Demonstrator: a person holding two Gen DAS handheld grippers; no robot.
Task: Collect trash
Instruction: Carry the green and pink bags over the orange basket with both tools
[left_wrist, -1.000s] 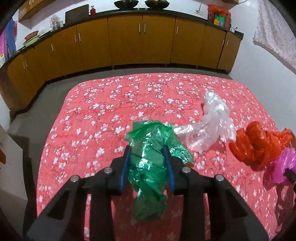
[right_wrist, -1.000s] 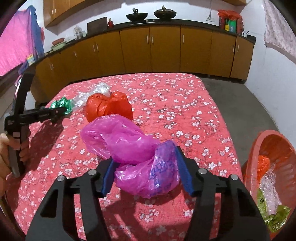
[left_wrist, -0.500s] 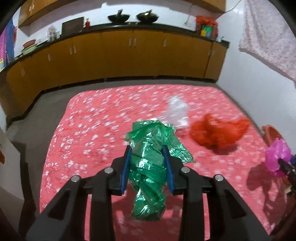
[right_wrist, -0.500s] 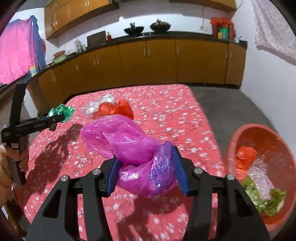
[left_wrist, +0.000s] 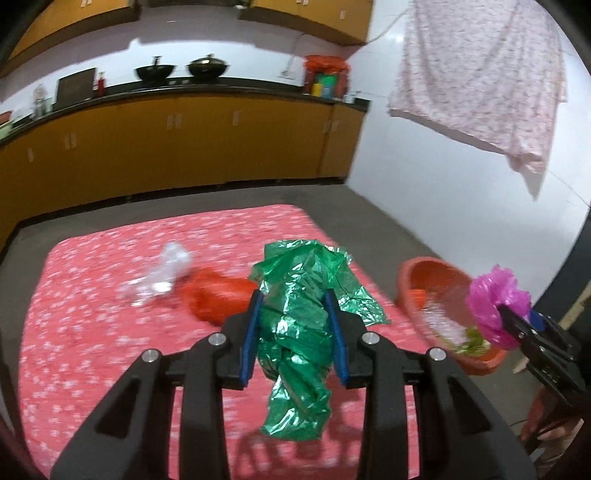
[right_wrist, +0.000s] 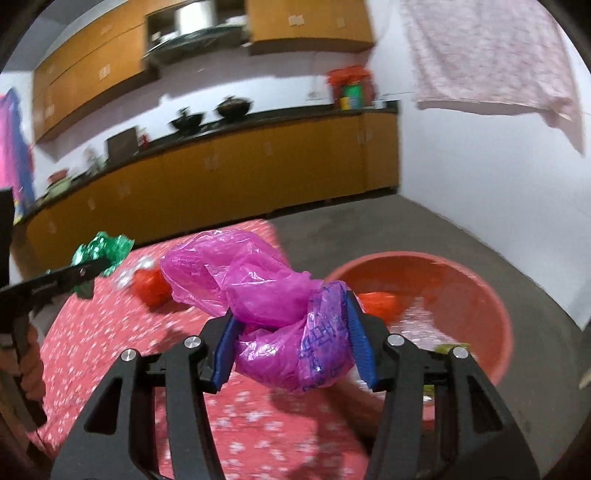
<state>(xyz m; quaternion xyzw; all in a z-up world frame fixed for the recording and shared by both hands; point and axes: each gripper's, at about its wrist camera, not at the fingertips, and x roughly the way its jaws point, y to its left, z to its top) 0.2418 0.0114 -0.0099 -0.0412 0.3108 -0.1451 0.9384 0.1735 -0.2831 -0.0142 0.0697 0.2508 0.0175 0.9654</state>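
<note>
A crumpled green plastic bag (left_wrist: 297, 332) hangs clamped between the left gripper's (left_wrist: 294, 334) blue pads, above the red floral bedspread (left_wrist: 92, 350). The right gripper (right_wrist: 291, 334) squeezes a magenta bag (right_wrist: 266, 295); just beyond it sits the orange tub (right_wrist: 495, 306) holding trash. Ahead of the left gripper lie a red bag (left_wrist: 218, 299) and a clear bag (left_wrist: 162, 273).

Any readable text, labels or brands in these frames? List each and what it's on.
Nothing can be quoted with confidence.
Pink bag held in the right tool: blue print, too crumpled and blurred to read.
Left tool, seen from the right wrist camera: small pale marking on its side, too small to read.
Coloured packs on the counter: blurred, unreadable.
Green bag: no print visible.
</note>
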